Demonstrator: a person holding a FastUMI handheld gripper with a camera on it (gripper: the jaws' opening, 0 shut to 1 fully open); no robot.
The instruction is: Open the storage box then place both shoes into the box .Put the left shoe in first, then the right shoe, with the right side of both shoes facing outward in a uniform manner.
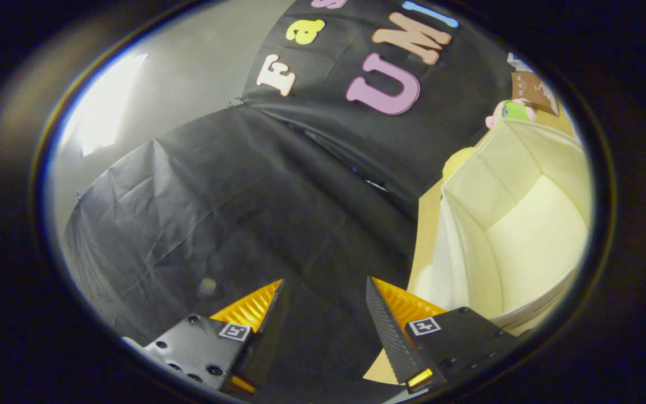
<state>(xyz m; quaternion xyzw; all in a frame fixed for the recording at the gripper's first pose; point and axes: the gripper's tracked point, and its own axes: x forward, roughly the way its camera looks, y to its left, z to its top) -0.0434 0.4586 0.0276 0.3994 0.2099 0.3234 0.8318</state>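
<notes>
Cream fabric makes up the storage box at the right of the frame, open-topped with soft folded walls and a pale bare floor, standing on a tan table just right of and beyond our fingers. Our gripper is spread wide with nothing between its fingers (black cloth lies ahead). A brown card at upper right carries writing too small to read.

No legible text: the brown card beyond the storage box is too blurred.
</notes>
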